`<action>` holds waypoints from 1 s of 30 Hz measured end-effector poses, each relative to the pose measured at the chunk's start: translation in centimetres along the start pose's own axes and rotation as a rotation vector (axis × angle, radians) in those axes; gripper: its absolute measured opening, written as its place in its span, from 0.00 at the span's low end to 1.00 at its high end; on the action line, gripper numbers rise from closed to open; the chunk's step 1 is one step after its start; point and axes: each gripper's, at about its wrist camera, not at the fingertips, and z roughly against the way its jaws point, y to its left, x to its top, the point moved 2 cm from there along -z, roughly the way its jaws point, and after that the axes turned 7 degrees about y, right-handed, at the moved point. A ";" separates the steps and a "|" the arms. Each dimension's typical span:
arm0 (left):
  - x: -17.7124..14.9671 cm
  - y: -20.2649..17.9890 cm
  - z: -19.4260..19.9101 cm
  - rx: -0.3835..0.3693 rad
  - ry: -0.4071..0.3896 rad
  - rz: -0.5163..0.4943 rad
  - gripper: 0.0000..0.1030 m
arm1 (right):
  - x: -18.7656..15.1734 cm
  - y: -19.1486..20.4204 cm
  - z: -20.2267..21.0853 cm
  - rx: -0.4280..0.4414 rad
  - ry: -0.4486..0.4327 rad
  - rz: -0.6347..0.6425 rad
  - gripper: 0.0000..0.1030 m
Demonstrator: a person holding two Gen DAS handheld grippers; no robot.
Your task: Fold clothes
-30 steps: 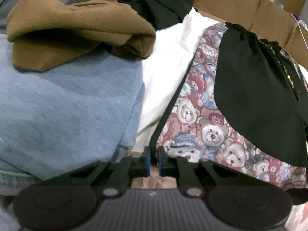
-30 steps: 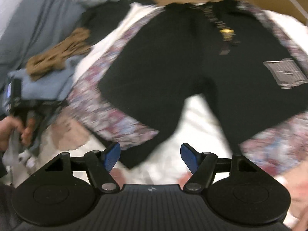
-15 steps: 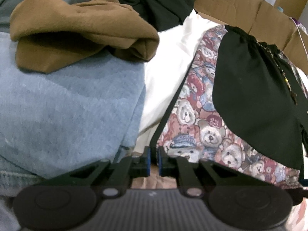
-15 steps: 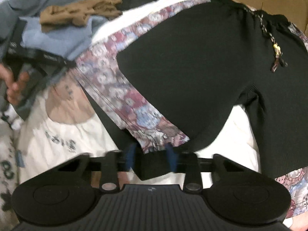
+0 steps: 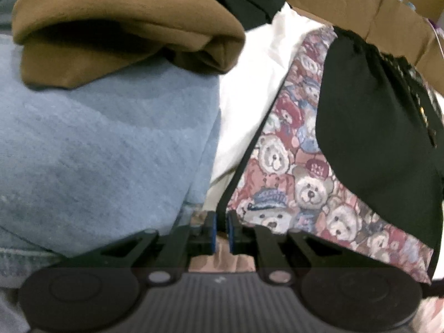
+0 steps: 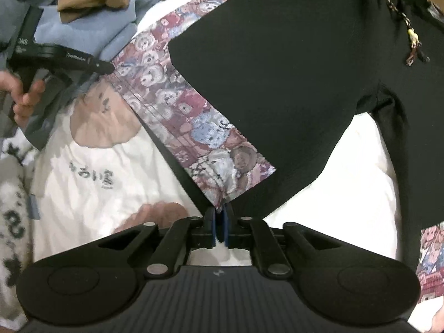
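Black shorts (image 6: 277, 77) lay spread on a teddy-bear print cloth (image 6: 177, 105), soft, light, likely to sag, so the hem corners looked the place to pinch. Right tool (image 6: 221, 222) was closing on cloth at a leg hem; left tool (image 5: 220, 230) was easing open, narrow, its catch hidden.
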 end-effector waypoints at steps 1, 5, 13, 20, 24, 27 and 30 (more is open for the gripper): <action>0.0 0.2 0.1 -0.009 -0.005 0.012 0.13 | 0.1 -0.1 0.6 0.020 -0.016 -0.014 0.09; -0.1 0.5 0.5 -0.025 -0.026 0.009 0.15 | 0.7 -0.4 2.6 0.091 -0.099 -0.075 0.23; -0.4 0.7 0.2 -0.028 -0.034 0.005 0.18 | 3.6 -1.7 1.8 0.103 -0.162 -0.184 0.23; -0.8 -0.1 -0.1 -0.033 -0.043 -0.017 0.36 | 3.4 -2.7 -2.1 0.022 -0.059 -0.199 0.24; -1.2 -1.0 -0.8 0.013 -0.052 -0.077 0.42 | 3.1 -2.4 -2.2 0.037 -0.050 -0.185 0.24; -1.5 -1.5 -1.4 0.052 -0.065 -0.121 0.44 | 2.8 -2.4 -2.1 0.051 -0.047 -0.201 0.24; -1.3 -1.4 -1.8 0.049 -0.067 -0.119 0.44 | 2.4 -2.4 -1.9 0.065 -0.049 -0.228 0.24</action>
